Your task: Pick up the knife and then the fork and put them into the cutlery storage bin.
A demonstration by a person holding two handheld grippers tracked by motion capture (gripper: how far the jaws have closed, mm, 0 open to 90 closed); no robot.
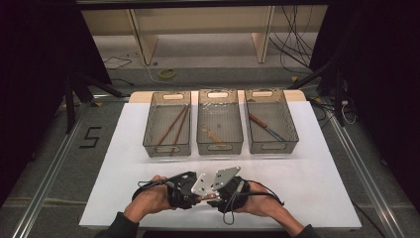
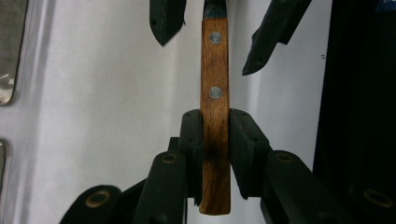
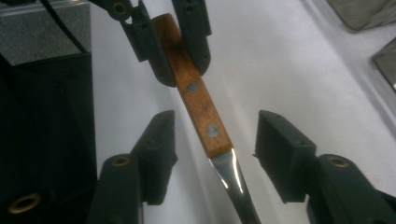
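A knife with a riveted wooden handle (image 2: 215, 88) and a shiny steel blade (image 3: 233, 179) hangs just above the white table sheet near the front edge. My left gripper (image 2: 215, 149) is shut on the butt end of the handle. My right gripper (image 3: 217, 147) is open, its jaws standing on either side of the spot where handle meets blade, touching neither. In the high view the left gripper (image 1: 192, 192) and right gripper (image 1: 222, 193) face each other tip to tip, with the knife (image 1: 210, 197) between them.
Three translucent grey bins stand in a row at the back of the sheet: the left bin (image 1: 167, 146) holds brown chopsticks (image 1: 172, 126), the middle bin (image 1: 220, 145) a small pale utensil (image 1: 212, 134), the right bin (image 1: 271, 144) a brown-handled utensil (image 1: 265, 126).
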